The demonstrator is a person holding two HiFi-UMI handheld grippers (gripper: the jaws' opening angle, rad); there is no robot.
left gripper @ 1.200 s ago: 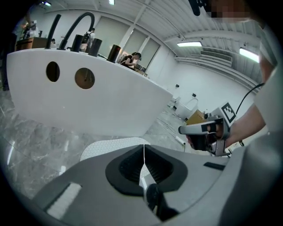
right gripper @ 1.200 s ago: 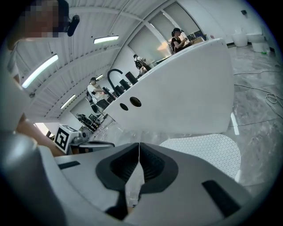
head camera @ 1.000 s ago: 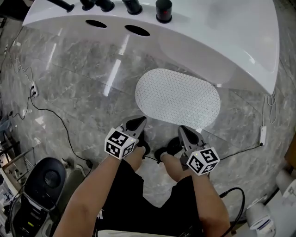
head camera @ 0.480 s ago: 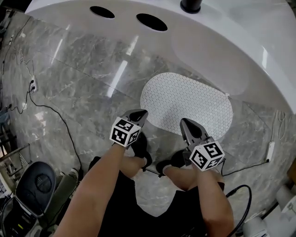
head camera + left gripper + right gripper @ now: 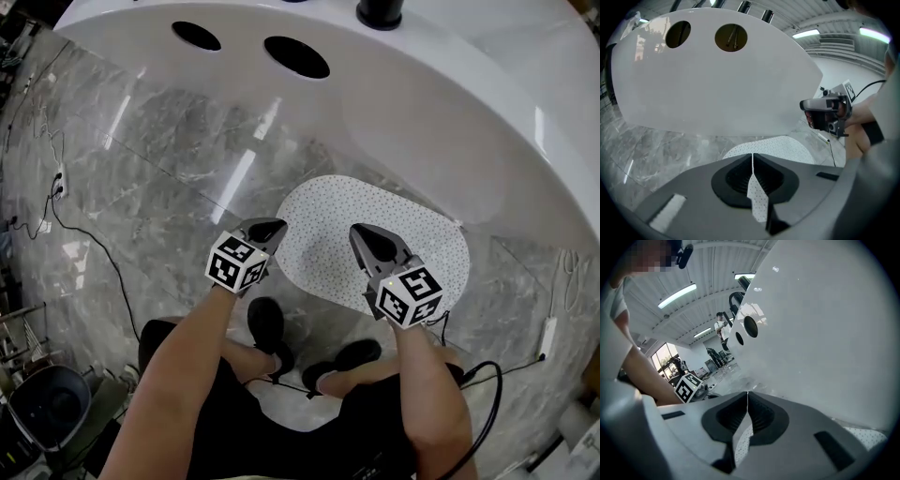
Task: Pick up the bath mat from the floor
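Both claws are closed and empty: the left gripper (image 5: 267,228) hovers with its tips at the left rim of the white, dotted, oval bath mat (image 5: 412,234), and the right gripper (image 5: 370,236) hangs over the mat's near half. The mat lies flat on the grey marble floor (image 5: 141,150), its far edge close beside the curved wall of the white bathtub (image 5: 422,94). The step in hand looks like the reach down to the mat. A thin, flat sheet offers no lip, so each pair of jaws should open before it arrives. Each should then come in low at the rim rather than from above the middle. One jaw probably has to slide under the edge. Peeling from one side would likely suit a mat that clings.
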